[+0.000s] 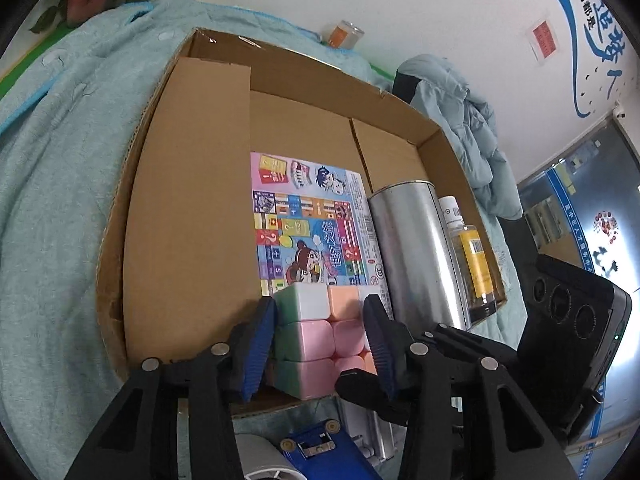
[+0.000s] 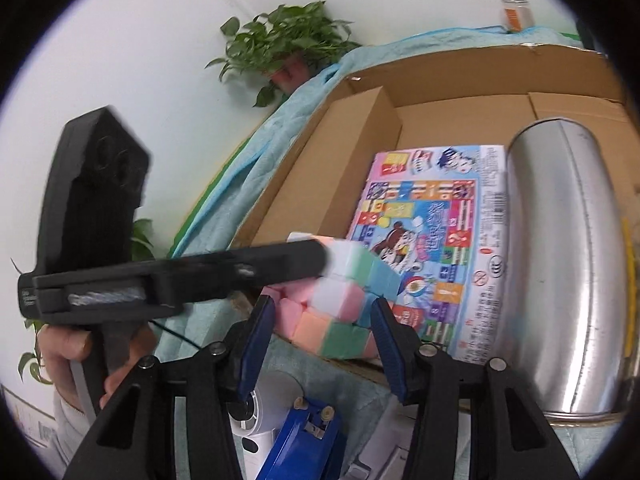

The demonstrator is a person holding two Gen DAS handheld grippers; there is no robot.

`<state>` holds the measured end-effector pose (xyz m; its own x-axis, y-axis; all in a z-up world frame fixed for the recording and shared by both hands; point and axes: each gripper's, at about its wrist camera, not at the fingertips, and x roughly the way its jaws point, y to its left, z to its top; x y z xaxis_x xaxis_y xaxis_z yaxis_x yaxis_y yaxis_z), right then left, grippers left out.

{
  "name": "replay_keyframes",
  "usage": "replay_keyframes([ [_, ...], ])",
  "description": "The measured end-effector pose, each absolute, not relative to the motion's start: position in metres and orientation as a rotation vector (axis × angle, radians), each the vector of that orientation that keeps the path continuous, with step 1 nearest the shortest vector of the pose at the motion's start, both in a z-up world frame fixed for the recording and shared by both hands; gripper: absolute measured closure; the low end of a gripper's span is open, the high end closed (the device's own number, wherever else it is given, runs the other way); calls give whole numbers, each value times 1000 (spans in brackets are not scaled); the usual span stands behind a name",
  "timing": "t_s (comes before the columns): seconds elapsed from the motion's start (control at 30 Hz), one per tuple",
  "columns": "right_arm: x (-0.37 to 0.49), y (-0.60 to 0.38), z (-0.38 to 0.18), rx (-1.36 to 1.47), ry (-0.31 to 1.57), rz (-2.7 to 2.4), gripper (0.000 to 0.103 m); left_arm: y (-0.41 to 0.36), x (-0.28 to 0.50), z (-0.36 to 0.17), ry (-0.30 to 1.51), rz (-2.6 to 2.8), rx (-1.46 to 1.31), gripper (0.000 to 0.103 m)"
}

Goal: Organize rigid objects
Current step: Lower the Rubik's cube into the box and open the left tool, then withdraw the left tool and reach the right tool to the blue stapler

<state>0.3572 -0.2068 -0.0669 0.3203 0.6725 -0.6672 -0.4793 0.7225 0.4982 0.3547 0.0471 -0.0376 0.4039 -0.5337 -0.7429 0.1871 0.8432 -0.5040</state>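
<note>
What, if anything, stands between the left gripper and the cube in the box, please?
Nothing visible does. The cube sits between the fingers of the left gripper, which lie against its two sides, at the near edge of the box.

**Item count**

Inside the one cardboard box (image 1: 192, 208): 1 pastel puzzle cube (image 1: 320, 332), 1 flat board-game box (image 1: 312, 224), 1 steel canister (image 1: 416, 252), 1 yellow-labelled bottle (image 1: 476, 264). Outside: 1 blue stapler (image 2: 304, 440), 2 potted plants (image 2: 288, 48).
</note>
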Motion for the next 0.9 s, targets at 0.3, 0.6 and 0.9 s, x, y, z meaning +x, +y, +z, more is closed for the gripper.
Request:
replay_keyframes([
  [0.3,362,-220,-73,303,977,791,61,52,349,-45,1055,-468,-410,62],
  [0.6,325,-239,-46,177,920,618,33,50,299,-1,872,-377,-207,29],
  [0.9,235,-279,-52,84,768,381,0,44,175,20,601,-198,-130,0],
])
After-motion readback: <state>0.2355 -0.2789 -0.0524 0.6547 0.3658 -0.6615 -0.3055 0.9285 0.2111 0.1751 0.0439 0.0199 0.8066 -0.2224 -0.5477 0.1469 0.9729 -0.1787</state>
